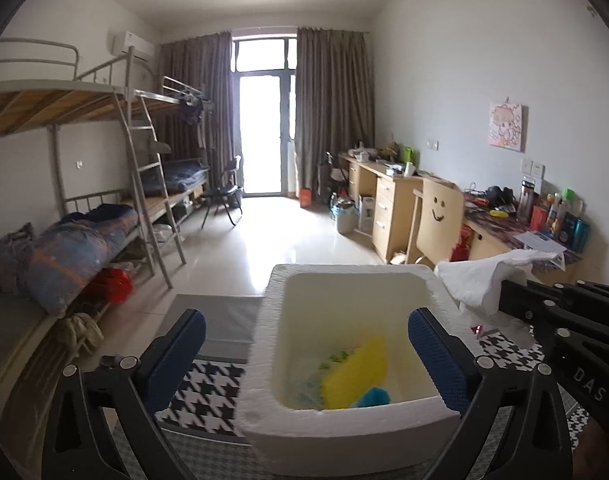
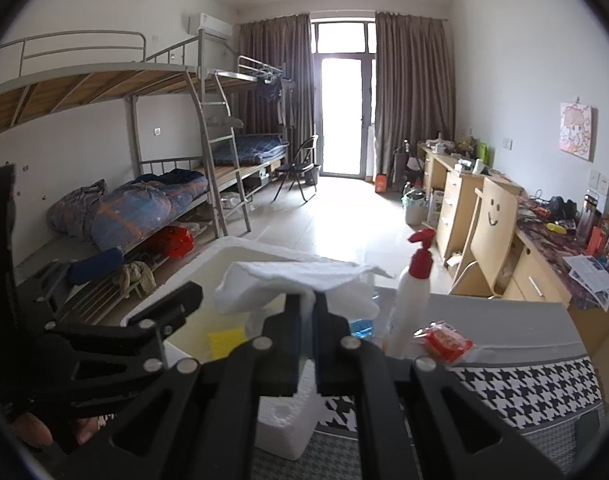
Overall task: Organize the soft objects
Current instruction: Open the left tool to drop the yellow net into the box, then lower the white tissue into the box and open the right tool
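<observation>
Two grippers are seen at the white rectangular foam box (image 1: 344,428). The right gripper (image 2: 309,300) is clenched on a crumpled white cloth (image 2: 292,284), which is held above the box's right rim, partly over the opening. The left gripper (image 1: 306,354) is released, its blue pads spread wide over the box with nothing between them. Inside the box lie a yellow rectangular sponge (image 1: 354,372), a small blue soft piece (image 1: 374,396) and a pale printed cloth (image 1: 308,386).

The white cloth's long axis is judged to run roughly across the box, with its loose end drooping outside the right rim. If it is let go here, that end could catch on the rim or slide out onto the black-and-white houndstooth mat (image 2: 540,384). The white spray bottle with a red nozzle (image 2: 414,292), standing just right of the box, could be knocked over by a sweep.
</observation>
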### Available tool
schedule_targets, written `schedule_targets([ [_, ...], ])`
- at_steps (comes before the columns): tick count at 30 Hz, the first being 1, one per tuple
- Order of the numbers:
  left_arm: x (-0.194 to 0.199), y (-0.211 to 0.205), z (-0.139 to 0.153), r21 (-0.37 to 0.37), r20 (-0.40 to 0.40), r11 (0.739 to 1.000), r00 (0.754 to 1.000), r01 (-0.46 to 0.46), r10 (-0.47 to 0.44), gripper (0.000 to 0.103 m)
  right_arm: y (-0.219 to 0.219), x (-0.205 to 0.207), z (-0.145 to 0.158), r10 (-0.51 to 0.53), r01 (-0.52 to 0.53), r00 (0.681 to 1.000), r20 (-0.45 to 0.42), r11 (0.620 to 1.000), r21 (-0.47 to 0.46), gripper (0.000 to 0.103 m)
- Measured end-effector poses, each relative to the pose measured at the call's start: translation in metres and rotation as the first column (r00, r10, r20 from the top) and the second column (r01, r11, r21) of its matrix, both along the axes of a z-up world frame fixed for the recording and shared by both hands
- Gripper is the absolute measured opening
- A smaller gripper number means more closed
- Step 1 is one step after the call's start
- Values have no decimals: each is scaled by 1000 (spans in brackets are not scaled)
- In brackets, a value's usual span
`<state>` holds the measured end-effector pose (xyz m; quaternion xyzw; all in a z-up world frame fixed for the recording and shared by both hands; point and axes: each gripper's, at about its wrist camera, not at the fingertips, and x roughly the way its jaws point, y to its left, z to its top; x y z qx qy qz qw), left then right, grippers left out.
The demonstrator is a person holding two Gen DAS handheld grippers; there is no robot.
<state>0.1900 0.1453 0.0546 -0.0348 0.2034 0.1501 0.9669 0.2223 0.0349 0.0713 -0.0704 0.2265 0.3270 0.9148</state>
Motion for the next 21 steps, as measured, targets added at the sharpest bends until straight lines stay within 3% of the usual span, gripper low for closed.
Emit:
schedule_targets([
  [21,-33,38,-2,-10,18,995,995,-96,96,102,37,7,-8,84,-86,994,-68,996,-14,8],
])
